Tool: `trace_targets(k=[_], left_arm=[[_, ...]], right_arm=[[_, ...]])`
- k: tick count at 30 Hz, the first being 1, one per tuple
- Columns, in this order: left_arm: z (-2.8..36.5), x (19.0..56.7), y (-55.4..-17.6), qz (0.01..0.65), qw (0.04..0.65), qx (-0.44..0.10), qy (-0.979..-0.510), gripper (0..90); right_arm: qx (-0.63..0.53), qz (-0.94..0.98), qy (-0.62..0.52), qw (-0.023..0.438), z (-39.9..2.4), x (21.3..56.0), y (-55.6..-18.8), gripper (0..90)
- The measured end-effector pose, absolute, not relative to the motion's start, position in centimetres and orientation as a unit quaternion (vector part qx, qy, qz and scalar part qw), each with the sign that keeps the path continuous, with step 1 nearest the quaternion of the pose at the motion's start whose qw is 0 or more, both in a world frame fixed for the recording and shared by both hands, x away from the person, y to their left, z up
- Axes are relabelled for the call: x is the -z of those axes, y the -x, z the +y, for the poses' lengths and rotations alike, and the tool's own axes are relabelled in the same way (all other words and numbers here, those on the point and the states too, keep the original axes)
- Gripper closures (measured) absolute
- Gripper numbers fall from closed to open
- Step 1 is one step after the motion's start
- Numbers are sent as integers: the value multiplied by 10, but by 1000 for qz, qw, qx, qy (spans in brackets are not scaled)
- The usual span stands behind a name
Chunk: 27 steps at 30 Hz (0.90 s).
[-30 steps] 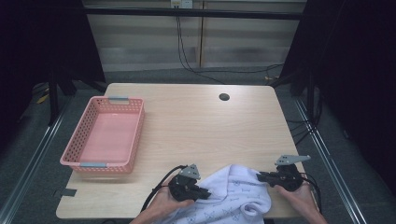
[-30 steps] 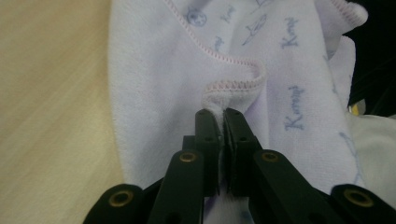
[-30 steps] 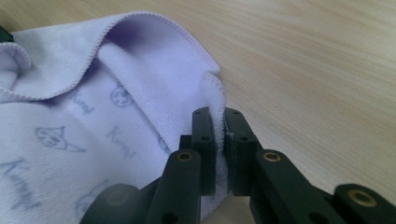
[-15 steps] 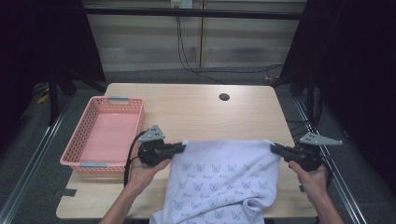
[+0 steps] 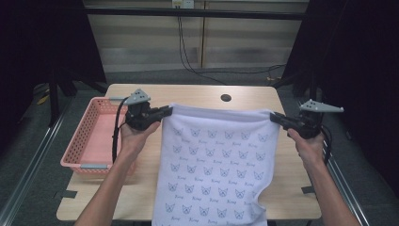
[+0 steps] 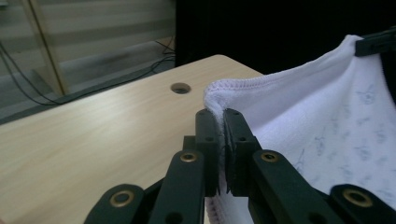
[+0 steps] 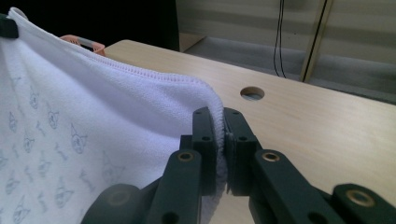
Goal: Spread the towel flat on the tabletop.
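Towel [image 5: 214, 165] held up and stretched flat, one top corner in each hand-held gripper; reads as the spread-out step ahead of a fold or lay-down. Next move likely calls for lowering both corners together, keeping equal tension, so the cloth lands flat on the counter [image 5: 193, 94] without bunching.

High view: left hand-held gripper [image 5: 165, 112] clamped on the top left corner, above the counter's left side, just beside the pink basket [image 5: 89, 136] at the left edge. Right hand-held gripper [image 5: 275, 116] clamped on the top right corner, over the right edge. Top hem taut between them, roughly parallel to the far edge. Cloth hangs down past the near edge, lower part out of frame. Round hole [image 5: 226, 98] in the counter near the far edge, behind the hem.

Left gripper view: left hand-held gripper [image 6: 220, 114] with jaws together on the stitched corner of the towel [image 6: 327, 121]; cloth runs off right toward the other hand-held gripper at the far corner. Counter [image 6: 93, 135] and hole [image 6: 180, 87] beyond.

Right gripper view: right hand-held gripper [image 7: 219, 112] with jaws pinched on the hemmed corner of the towel [image 7: 93, 116]; cloth spreads left. Basket rim [image 7: 84, 43] peeks past the hem. Hole [image 7: 252, 93] ahead on the counter [image 7: 327, 126].
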State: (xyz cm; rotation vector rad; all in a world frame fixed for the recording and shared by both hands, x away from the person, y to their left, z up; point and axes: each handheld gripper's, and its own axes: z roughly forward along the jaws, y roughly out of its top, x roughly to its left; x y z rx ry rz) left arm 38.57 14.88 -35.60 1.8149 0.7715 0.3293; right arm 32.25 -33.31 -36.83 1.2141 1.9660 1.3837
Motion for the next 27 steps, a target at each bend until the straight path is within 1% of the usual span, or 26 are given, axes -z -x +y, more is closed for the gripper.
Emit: trace_targets(k=[3, 5, 6, 9, 10, 11, 13, 14, 15, 16, 18, 20, 22, 25, 26, 27], left_arm=[[150, 354, -403, 339, 531, -150, -762, 862], [152, 356, -415, 352, 535, -149, -754, 861], [153, 359, -423, 359, 530, -158, -752, 861], [153, 373, -440, 382, 514, -150, -754, 856], [153, 378, -443, 387, 506, -150, -756, 848], [152, 387, -448, 397, 504, -139, -754, 820], [150, 397, -452, 414, 491, -136, -755, 634], [150, 401, -453, 412, 483, -131, -761, 603], [148, 404, -453, 414, 476, -136, -764, 581], [148, 406, -452, 416, 482, -130, -760, 550], [146, 407, -449, 406, 479, -125, -768, 549], [143, 407, -444, 397, 481, -120, -772, 559], [140, 409, -435, 384, 482, -110, -780, 587], [133, 412, -412, 355, 478, -95, -797, 601], [132, 414, -402, 356, 483, -92, -795, 608], [132, 417, -394, 343, 491, -77, -797, 615]], right_arm=[[-496, 710, -446, 226, -327, 362, -346, 844], [-490, 712, -447, 232, -322, 357, -363, 844], [-489, 711, -448, 235, -320, 356, -369, 844], [-483, 709, -456, 234, -314, 360, -395, 838], [-476, 711, -461, 234, -310, 365, -404, 823], [-471, 713, -465, 230, -309, 370, -409, 791], [-446, 722, -477, 229, -302, 387, -421, 685], [-441, 721, -485, 224, -301, 394, -423, 641], [-439, 722, -487, 222, -300, 401, -424, 601], [-431, 724, -488, 227, -300, 406, -423, 581], [-428, 726, -488, 225, -301, 413, -418, 563], [-433, 731, -483, 211, -303, 418, -409, 563], [-427, 742, -472, 212, -302, 420, -398, 556], [-425, 758, -454, 197, -299, 428, -373, 542], [-426, 761, -451, 191, -298, 432, -364, 541], [-424, 768, -444, 183, -297, 436, -355, 535]])
